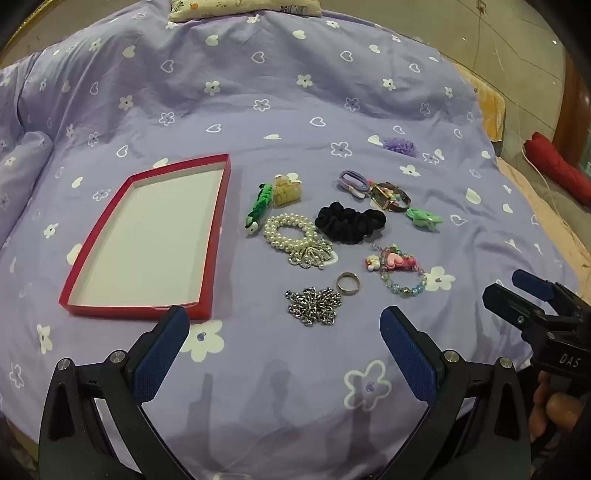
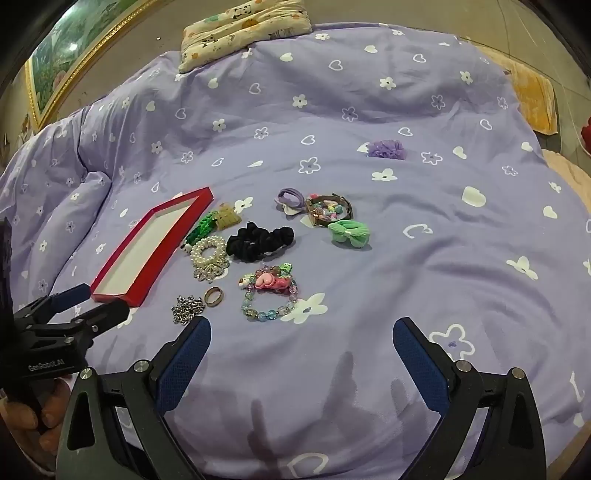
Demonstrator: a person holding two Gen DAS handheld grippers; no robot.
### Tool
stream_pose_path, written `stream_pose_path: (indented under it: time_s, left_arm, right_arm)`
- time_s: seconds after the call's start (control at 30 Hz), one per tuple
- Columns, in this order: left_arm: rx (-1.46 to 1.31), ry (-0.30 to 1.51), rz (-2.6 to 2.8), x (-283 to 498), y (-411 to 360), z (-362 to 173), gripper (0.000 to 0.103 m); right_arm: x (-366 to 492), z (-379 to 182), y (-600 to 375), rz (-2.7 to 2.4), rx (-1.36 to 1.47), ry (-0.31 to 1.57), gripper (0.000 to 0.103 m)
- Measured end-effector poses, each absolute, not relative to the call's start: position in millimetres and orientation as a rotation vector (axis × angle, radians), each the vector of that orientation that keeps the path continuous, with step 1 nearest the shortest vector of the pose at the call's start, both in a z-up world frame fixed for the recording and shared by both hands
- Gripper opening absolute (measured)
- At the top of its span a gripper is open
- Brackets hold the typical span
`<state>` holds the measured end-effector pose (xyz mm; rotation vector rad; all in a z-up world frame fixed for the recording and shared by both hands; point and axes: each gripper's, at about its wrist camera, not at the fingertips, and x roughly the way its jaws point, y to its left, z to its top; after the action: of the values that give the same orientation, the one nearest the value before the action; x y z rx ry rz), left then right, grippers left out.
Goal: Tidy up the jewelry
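Note:
An empty red tray [image 1: 218,236] with a white floor lies on the purple bedspread; it also shows in the right wrist view [image 2: 147,258]. Right of it lie a silver chain [image 1: 314,306], a ring [image 1: 348,283], a pearl bracelet [image 1: 291,236], a black scrunchie [image 1: 349,221], a beaded bracelet [image 1: 400,273], a green clip [image 1: 260,206] and a yellow claw clip [image 1: 286,192]. My left gripper [image 1: 284,328] is open and empty, just short of the chain. My right gripper [image 2: 301,338] is open and empty, near the beaded bracelet [image 2: 269,295].
Further back lie purple hair ties [image 1: 352,181], a watch [image 1: 389,195], a green bow [image 1: 424,218] and a purple flower [image 1: 400,146]. A pillow [image 2: 240,33] lies at the bed's far end. The bed edge drops off at the right, with a red object [image 1: 557,170] beyond.

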<state>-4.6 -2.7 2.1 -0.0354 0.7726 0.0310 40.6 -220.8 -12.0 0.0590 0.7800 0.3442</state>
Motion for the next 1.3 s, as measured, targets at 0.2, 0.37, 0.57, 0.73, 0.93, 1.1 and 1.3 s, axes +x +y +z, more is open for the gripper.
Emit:
stream_pose_path:
  time_s: [0.2,0.37,0.57,0.73,0.93,1.1,1.3]
  left_arm:
    - [-0.04,0.821,0.033,-0.4,-5.5,-3.3,0.103]
    - [-0.046,0.817,0.026,-1.7,-1.5,-0.6,0.103]
    - [-0.047,0.802,0.024,-3.8,-0.8,2.8,0.103]
    - [-0.045,0.8,0.023,-4.4,-1.7,5.4,0.103]
    - [-0.049,0.791,0.024,-6.7,-0.5,6.6,0.103]
    - [-0.055,0.775,0.03,-8.5,1.5,9.9,0.103]
    - [-0.057,0.745,0.029,-12.3,2.5,13.3,0.103]
  right_arm:
    - [37.7,-10.3,-220.9,0.365,0.076,0.782,0.1]
    - [40.2,-13.5,-216.3,0.369,0.064,0.774,0.1]
    - [35.4,-7.4,-215.7,0.369,0.065,0.772,0.1]
    - [33.8,-3.1,-213.6,0.375,0.058,0.765,0.1]
    - [31.4,-0.5,-209.1,0.379,0.041,0.758,0.099]
    - [28.7,2.7,-206.9,0.377,0.035,0.74,0.099]
    - [24.2,7.4,-207.0,0.378,0.037,0.691,0.099]
